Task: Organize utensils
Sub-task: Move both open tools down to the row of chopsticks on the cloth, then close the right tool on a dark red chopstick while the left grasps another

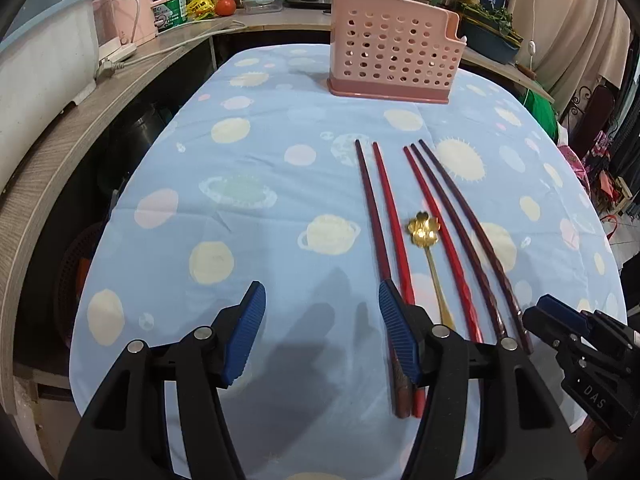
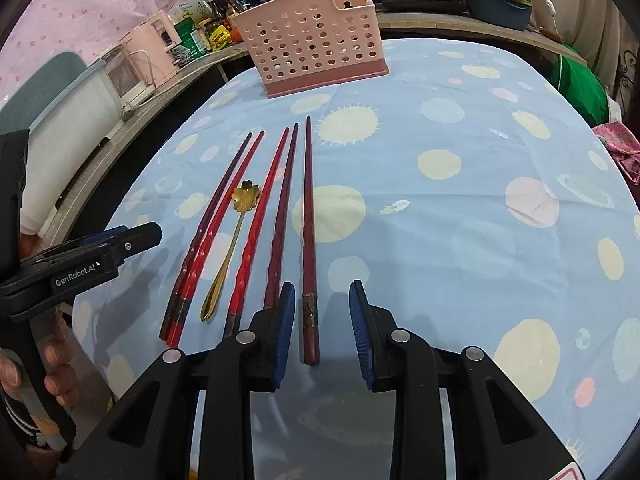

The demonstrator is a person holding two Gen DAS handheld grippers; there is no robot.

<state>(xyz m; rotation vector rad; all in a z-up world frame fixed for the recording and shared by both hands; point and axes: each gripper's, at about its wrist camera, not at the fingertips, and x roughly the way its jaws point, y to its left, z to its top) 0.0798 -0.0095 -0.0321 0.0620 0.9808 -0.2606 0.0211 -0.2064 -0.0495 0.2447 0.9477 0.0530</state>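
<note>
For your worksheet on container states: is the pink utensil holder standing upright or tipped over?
Upright. The pink utensil holder sits flat on its darker base on the tablecloth, open top facing up.

Five chopsticks (image 2: pixel 308 216), one gold flower-shaped spoon (image 2: pixel 234 236) and one pink perforated holder (image 2: pixel 312 46) are on the table.

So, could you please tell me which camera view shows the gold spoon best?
The right wrist view: the gold spoon lies whole between the chopsticks, bowl to handle tip. In the left wrist view the left tool hides its handle end.
</note>
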